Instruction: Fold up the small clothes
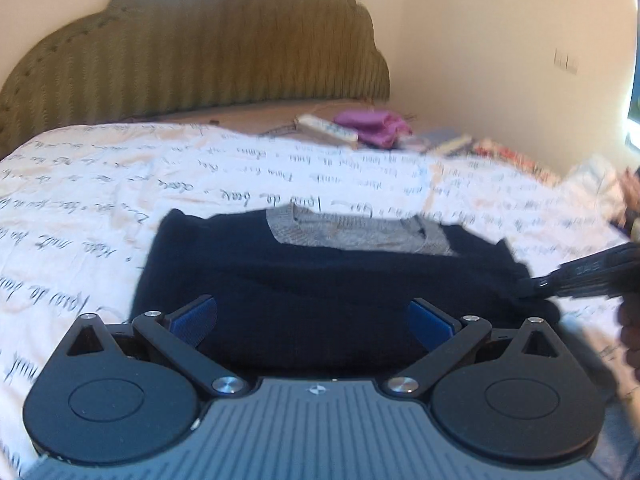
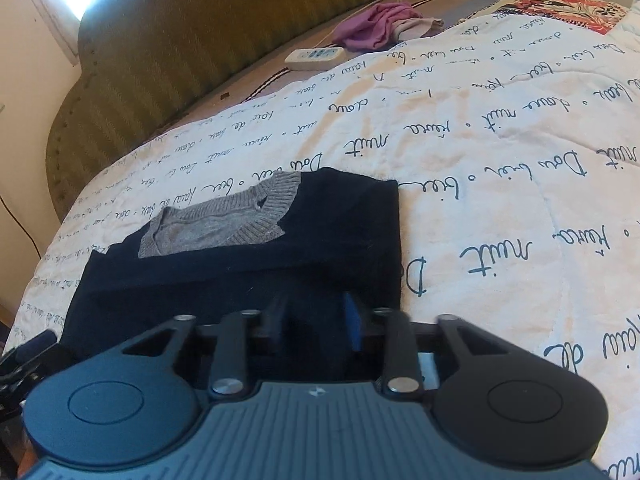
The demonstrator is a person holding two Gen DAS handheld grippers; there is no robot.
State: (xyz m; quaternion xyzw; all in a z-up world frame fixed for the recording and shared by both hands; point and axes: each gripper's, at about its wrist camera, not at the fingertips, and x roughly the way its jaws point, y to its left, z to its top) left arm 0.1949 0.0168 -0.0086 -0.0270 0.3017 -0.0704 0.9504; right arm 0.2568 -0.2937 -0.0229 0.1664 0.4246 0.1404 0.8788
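A small navy sweater with a grey knit collar lies partly folded on the white bedspread; it also shows in the right wrist view with the collar. My left gripper is open, its blue pads wide apart over the sweater's near edge, holding nothing. My right gripper has its fingers close together on the sweater's near hem. In the left wrist view the right gripper's fingers meet the sweater's right edge.
The bedspread carries printed handwriting. An olive padded headboard stands behind. A purple garment, a white remote and a floral cloth lie near the head of the bed.
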